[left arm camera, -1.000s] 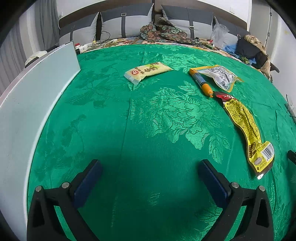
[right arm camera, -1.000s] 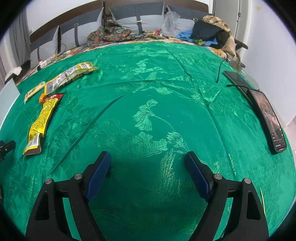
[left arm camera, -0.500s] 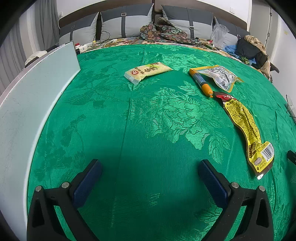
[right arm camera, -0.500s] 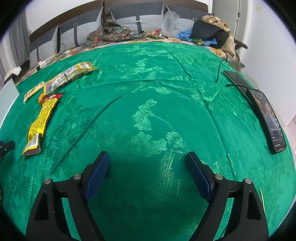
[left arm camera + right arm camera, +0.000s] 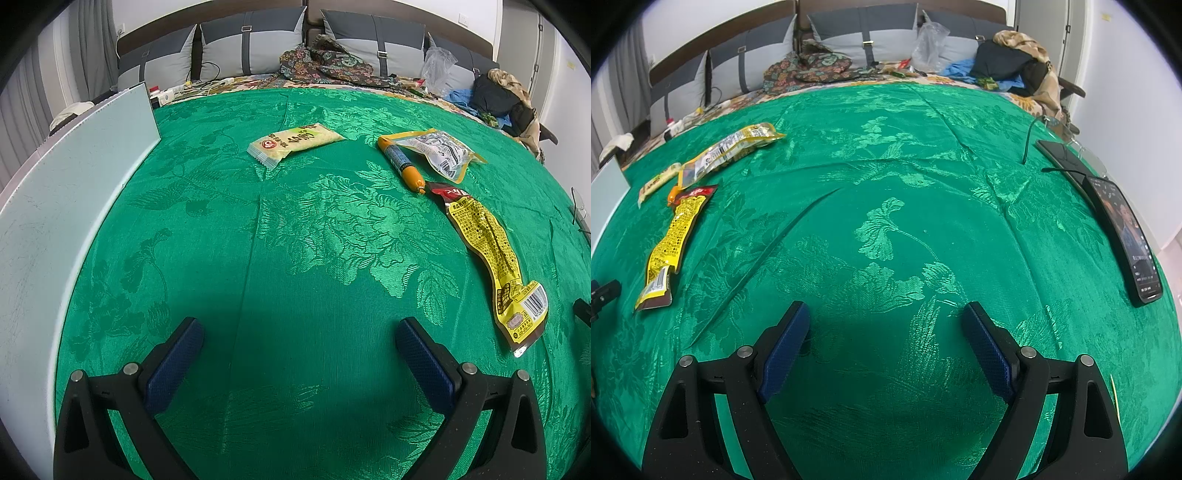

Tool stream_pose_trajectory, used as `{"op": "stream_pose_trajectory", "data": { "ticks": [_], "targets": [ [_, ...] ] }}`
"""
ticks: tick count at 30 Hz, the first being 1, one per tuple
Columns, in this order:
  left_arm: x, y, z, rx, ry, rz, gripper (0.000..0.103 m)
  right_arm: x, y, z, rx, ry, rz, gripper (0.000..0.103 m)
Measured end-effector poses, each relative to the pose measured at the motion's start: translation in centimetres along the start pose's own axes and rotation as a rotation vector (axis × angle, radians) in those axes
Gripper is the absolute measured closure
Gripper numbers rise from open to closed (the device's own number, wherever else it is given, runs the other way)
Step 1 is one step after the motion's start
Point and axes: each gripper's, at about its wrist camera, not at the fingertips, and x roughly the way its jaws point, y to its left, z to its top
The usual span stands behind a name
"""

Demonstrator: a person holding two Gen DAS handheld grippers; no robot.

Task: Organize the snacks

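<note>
Several snacks lie on the green cloth. A pale yellow packet (image 5: 297, 142) sits far ahead of my left gripper (image 5: 299, 328), which hovers open and empty over bare cloth. Right of that packet lie an orange sausage stick (image 5: 402, 164), a clear yellow-edged pouch (image 5: 441, 149) and a long yellow strip packet (image 5: 491, 254). The right wrist view shows the same strip packet (image 5: 674, 240), pouch (image 5: 733, 149), sausage tip (image 5: 673, 195) and pale packet (image 5: 657, 181) at far left. My right gripper (image 5: 884, 317) is open, holding nothing.
A white board (image 5: 62, 192) runs along the left edge of the cloth. Two dark phones (image 5: 1126, 236) with a cable lie at the right edge. Cushions (image 5: 255, 44), clothes and bags (image 5: 1015, 62) line the far side.
</note>
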Motion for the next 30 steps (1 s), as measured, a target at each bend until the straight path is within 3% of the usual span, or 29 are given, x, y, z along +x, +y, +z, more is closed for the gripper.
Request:
{"op": "stream_pose_trajectory", "data": {
  "ticks": [3, 13, 15, 18, 20, 22, 24, 26, 30],
  "targets": [
    [-0.1, 0.3, -0.2, 0.044, 0.008, -0.026, 0.000, 0.0, 0.0, 0.0, 0.000, 0.000, 0.000, 0.016],
    [-0.3, 0.7, -0.5, 0.040, 0.000, -0.036, 0.000, 0.1, 0.1, -0.1, -0.012, 0.006, 0.013, 0.011],
    [-0.3, 0.7, -0.5, 0.041, 0.000, -0.035, 0.000, 0.2, 0.6, 0.8, -0.041, 0.063, 0.026, 0.015],
    [-0.3, 0.7, -0.5, 0.040, 0.000, -0.036, 0.000, -2.4, 3.4, 2.9, -0.016, 0.001, 0.145, 0.013],
    [-0.3, 0.7, -0.6, 0.040, 0.000, -0.035, 0.000, -3.7, 7.5, 4.4, -0.088, -0.037, 0.217, 0.013],
    [-0.3, 0.7, -0.6, 0.040, 0.000, -0.035, 0.000, -3.4, 12.2, 5.5, -0.205, 0.002, 0.261, 0.013],
    [-0.3, 0.7, -0.5, 0.040, 0.000, -0.036, 0.000, -1.9, 16.1, 5.8, -0.310, 0.077, 0.259, 0.013],
    [-0.3, 0.6, -0.5, 0.040, 0.000, -0.036, 0.000, 0.1, 18.8, 5.5, -0.385, 0.128, 0.190, 0.013],
    [-0.3, 0.6, -0.5, 0.039, 0.001, -0.037, 0.000, 2.7, 19.5, 4.5, -0.355, 0.222, 0.162, 0.013]
  ]
}}
